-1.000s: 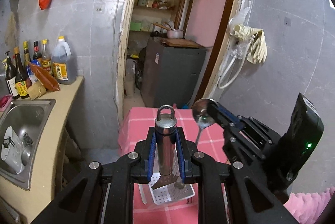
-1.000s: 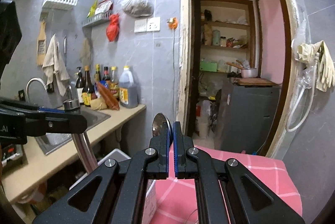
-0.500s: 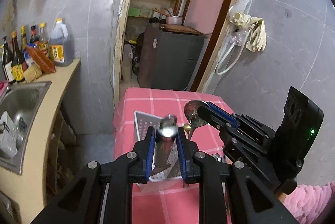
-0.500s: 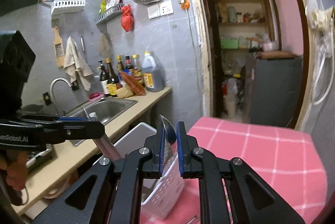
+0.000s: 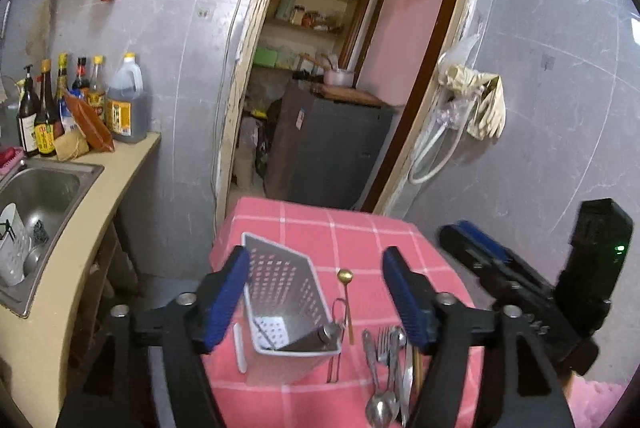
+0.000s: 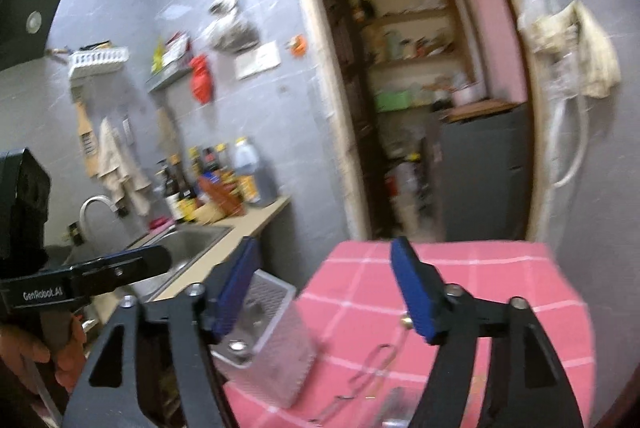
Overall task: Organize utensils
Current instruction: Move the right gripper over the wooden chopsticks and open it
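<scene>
In the left wrist view the left gripper point(image 5: 314, 294) fills the lower middle of the frame; its jaws are opening and stand wide, and nothing is pressed between the blue pads point(image 5: 224, 298). Behind the gap, on the pink checked tablecloth point(image 5: 348, 228), stands the white perforated utensil basket point(image 5: 280, 292); inside it, at its lower right corner, lies a steel utensil with a wire loop at its end point(image 5: 320, 334), leaning against the wall of the basket. Just to the right of the basket lies a small gold spoon point(image 5: 346, 292), and lower right of it a loose group of a fork and spoons point(image 5: 388, 368) lies on the cloth, partly hidden by the right finger. The right gripper point(image 5: 484, 256) is seen at the right edge of this frame, blurred; at the left edge is a steel sink point(image 5: 44, 184) with bottles point(image 5: 80, 100) behind it.

In the right wrist view, which is blurred, the right gripper point(image 6: 326, 288) also has its jaws opening, wide, with nothing held between them; the basket point(image 6: 272, 340) appears in the lower middle, behind the left finger; a hand point(image 6: 36, 356) holds the left gripper point(image 6: 92, 276) at the left edge of the frame.
</scene>
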Demonstrator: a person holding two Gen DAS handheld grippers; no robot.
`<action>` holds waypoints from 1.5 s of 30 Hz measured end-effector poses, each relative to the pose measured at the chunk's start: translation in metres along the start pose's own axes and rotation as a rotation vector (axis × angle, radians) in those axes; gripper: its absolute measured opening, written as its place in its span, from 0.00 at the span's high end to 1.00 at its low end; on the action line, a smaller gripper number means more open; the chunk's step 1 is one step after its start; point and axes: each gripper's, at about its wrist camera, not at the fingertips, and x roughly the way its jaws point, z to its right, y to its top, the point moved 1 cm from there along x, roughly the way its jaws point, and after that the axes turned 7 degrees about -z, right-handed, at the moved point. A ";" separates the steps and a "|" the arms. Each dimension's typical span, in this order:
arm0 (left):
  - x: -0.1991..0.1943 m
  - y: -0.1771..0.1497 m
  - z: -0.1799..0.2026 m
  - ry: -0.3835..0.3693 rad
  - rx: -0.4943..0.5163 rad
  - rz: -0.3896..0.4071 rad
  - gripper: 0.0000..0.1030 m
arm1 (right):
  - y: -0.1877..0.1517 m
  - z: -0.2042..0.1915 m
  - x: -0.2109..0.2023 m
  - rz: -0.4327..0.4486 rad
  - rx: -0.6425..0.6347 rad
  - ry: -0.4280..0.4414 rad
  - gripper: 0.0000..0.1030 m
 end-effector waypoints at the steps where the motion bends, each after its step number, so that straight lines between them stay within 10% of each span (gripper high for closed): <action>1: 0.000 -0.001 0.005 0.003 0.007 0.018 0.26 | 0.000 0.006 -0.009 0.016 -0.003 -0.031 0.24; 6: 0.003 -0.009 0.038 0.033 0.061 0.106 0.02 | 0.003 0.026 -0.043 0.063 -0.013 -0.150 0.05; 21: 0.042 -0.058 0.109 0.010 0.186 0.123 0.01 | -0.037 0.093 -0.085 0.019 0.004 -0.305 0.01; 41: 0.121 -0.101 0.123 0.022 0.211 -0.078 0.01 | -0.104 0.185 -0.010 -0.261 0.184 -0.154 0.02; 45: 0.141 -0.110 0.116 0.011 0.184 -0.134 0.01 | -0.121 0.192 0.014 -0.312 0.216 -0.099 0.15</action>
